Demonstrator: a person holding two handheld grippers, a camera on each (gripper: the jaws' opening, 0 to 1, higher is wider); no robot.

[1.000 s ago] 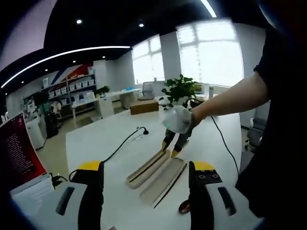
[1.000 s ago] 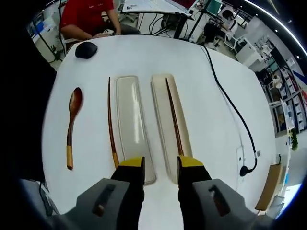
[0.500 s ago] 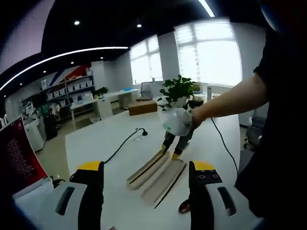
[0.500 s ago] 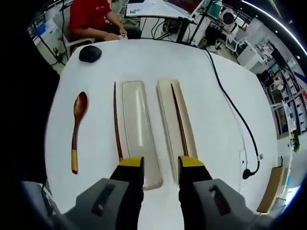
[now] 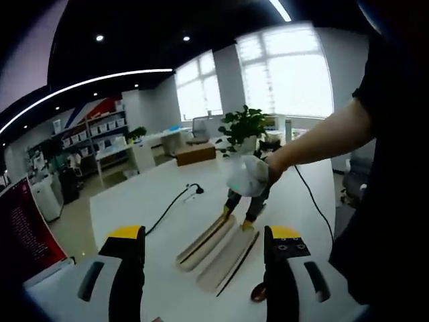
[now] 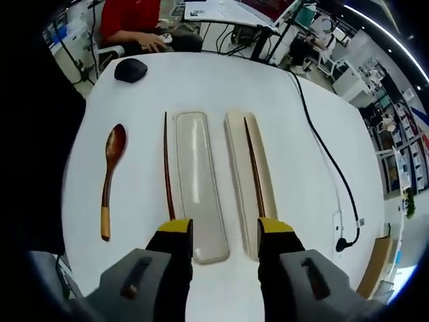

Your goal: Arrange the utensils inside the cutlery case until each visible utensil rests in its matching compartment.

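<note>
The right gripper [image 6: 225, 227] has spread its fingers wider, empty above the cutlery case [image 6: 251, 181]; left gripper [image 5: 204, 236] gapes empty.

The spoon [image 6: 110, 176] and both chopsticks [image 6: 167, 166] look like dark, glossy lacquered wood, the spoon's handle end lighter. The two case halves [image 6: 199, 181] look smooth, matt beige plastic on a smooth white table [image 6: 295, 174].

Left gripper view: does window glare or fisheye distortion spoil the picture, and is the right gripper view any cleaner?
Left gripper view: windows blown out, ceiling dark, table curved by the fisheye. Right gripper view: even light, spoon and chopsticks sharp, edges bowed.
</note>
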